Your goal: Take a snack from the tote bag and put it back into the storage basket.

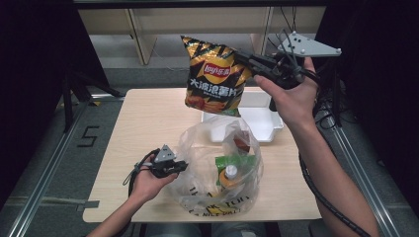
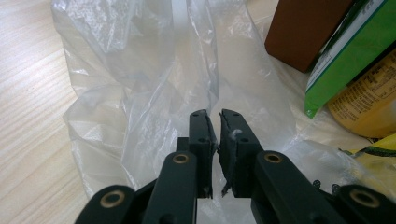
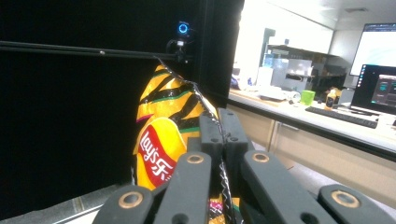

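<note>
Your right claw (image 1: 247, 58) is clamped on the side edge of the Lay's chip bag (image 1: 216, 75), holding it up in the air above the far half of the worktop (image 1: 143, 123), bag hanging upright over the clear plastic bag (image 1: 217, 168). In the right gripper view the jaws are closed tight on the bag's crimped seam (image 3: 219, 140). Your left claw (image 1: 184, 165) sits low at the plastic bag's left rim, jaws nearly together and pinching a fold of the thin film (image 2: 217, 140). Inside the plastic bag: a green box (image 1: 236, 165), a brown box (image 1: 241, 143), a yellow packet (image 2: 364, 102). A white tray (image 1: 264, 121) lies behind the bag, on the right side of the worktop.
</note>
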`<control>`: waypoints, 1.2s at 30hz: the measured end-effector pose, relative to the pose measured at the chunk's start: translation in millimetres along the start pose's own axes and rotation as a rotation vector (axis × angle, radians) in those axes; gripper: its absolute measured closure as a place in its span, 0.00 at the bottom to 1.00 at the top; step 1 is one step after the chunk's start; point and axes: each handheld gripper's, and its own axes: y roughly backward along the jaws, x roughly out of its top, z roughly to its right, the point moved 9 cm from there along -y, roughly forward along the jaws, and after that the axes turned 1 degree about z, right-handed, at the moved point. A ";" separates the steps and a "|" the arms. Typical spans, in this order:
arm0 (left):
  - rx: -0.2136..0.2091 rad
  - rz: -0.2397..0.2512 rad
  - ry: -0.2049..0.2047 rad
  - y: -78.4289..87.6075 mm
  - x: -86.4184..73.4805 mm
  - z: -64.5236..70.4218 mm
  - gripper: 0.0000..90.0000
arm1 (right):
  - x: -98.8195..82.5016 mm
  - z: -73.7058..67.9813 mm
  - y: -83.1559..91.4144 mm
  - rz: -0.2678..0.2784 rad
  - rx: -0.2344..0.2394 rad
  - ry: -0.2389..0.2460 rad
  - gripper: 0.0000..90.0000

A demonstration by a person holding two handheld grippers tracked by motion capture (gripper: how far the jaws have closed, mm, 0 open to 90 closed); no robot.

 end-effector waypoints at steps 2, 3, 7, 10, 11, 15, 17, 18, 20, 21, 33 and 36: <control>-0.003 0.001 0.003 -0.3 0.2 0.5 0.91 | 1.8 2.2 0.2 0.004 -0.003 0.005 1.00; -0.004 -0.001 0.001 -0.3 0.2 0.6 0.91 | 2.5 3.7 0.4 0.005 -0.005 0.010 1.00; -0.003 -0.002 0.002 0.4 0.1 1.1 0.91 | 3.4 11.4 0.3 0.004 -0.024 0.005 1.00; 0.006 0.007 0.001 1.1 0.8 0.3 0.91 | 2.4 17.5 0.1 -0.001 -0.041 0.000 1.00; 0.003 0.006 0.002 1.3 0.7 0.2 0.91 | 1.8 19.8 0.0 -0.004 -0.048 -0.002 1.00; 0.008 0.012 0.007 3.3 1.5 0.6 0.90 | -1.3 29.6 0.3 -0.015 -0.074 -0.010 1.00; 0.007 0.009 0.005 3.7 0.8 0.9 0.90 | -3.7 34.8 0.2 -0.023 -0.085 -0.017 1.00; 0.006 0.008 0.004 3.9 0.5 1.4 0.90 | -4.9 37.6 0.0 -0.026 -0.090 -0.015 1.00; 0.003 0.013 0.008 3.1 0.3 1.9 0.90 | -8.0 42.4 -1.0 -0.036 -0.099 -0.018 1.00; 0.003 0.013 0.008 3.1 0.3 1.9 0.90 | -9.5 45.3 -1.5 -0.039 -0.107 -0.011 1.00; 0.001 0.024 -0.004 4.2 0.6 1.7 0.89 | -30.7 69.8 -13.9 -0.098 -0.152 -0.026 1.00; -0.007 0.018 -0.005 5.7 0.3 2.1 0.89 | -35.1 75.7 -16.7 -0.112 -0.163 -0.027 1.00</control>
